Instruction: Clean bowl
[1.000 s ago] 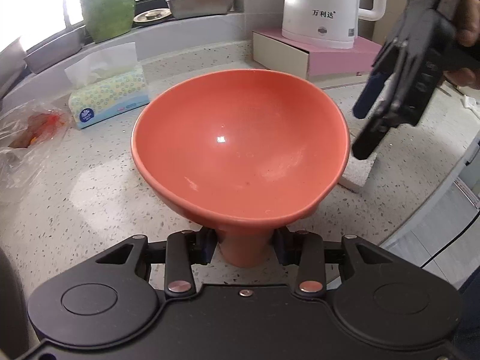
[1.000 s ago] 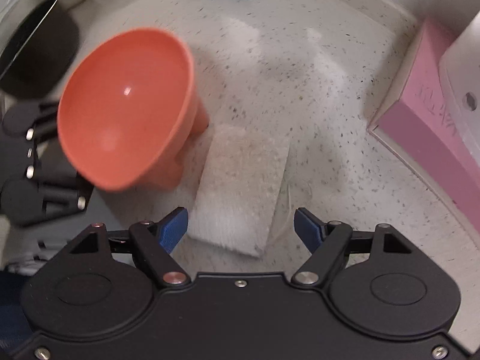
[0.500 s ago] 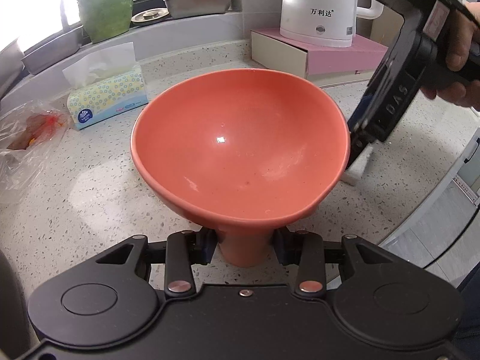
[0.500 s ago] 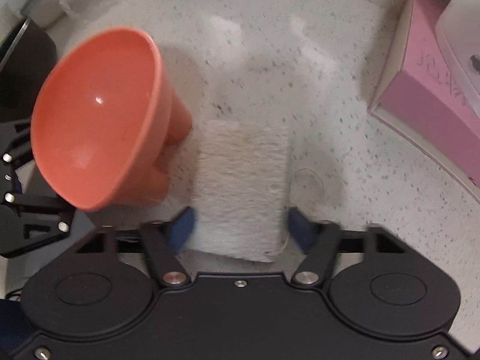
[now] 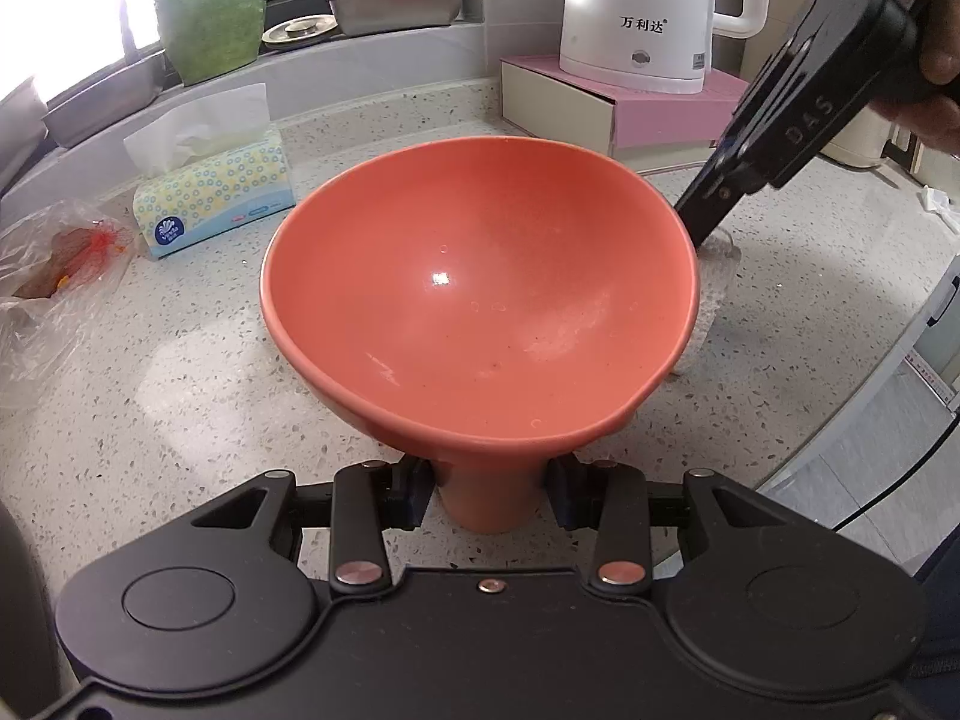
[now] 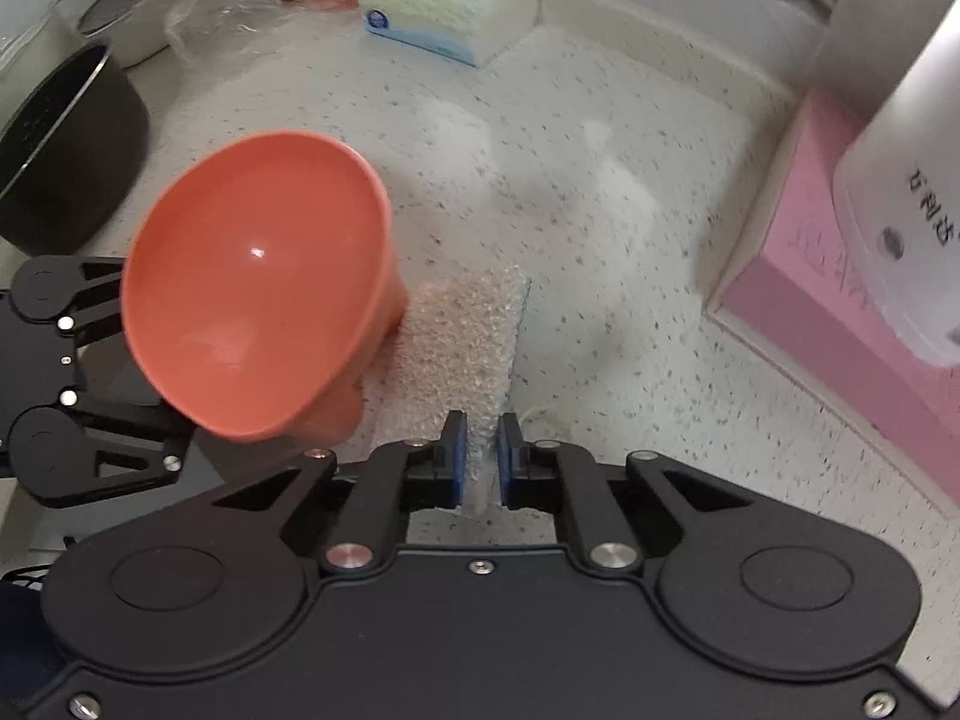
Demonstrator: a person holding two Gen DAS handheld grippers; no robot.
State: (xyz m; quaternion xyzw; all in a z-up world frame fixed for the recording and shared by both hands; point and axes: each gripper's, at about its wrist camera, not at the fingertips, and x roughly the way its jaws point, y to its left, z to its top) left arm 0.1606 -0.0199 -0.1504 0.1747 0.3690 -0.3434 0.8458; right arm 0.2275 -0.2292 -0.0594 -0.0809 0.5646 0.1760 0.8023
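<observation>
The orange footed bowl [image 5: 480, 288] tilts above the speckled counter, its foot clamped by my left gripper [image 5: 489, 495], which is shut on it. The bowl [image 6: 252, 288] also shows at the left of the right wrist view, with the left gripper [image 6: 174, 420] under it. My right gripper [image 6: 480, 462] is closing on a white scrubbing sponge [image 6: 462, 336]; the blue pads squeeze its near edge and the sponge hangs just right of the bowl. In the left wrist view, the right gripper [image 5: 708, 222] comes down behind the bowl's right rim, with the sponge [image 5: 717, 285] partly hidden.
A white kettle [image 5: 636, 6] stands on a pink box [image 5: 654, 114] at the back right. A tissue pack [image 5: 210, 186] and a plastic bag [image 5: 48, 276] lie at the left. A dark pot [image 6: 60, 144] sits far left. The counter edge [image 5: 870, 360] runs on the right.
The right gripper came down over the flat sponge, closed on its near edge and lifted it off the counter. The left gripper and bowl kept still.
</observation>
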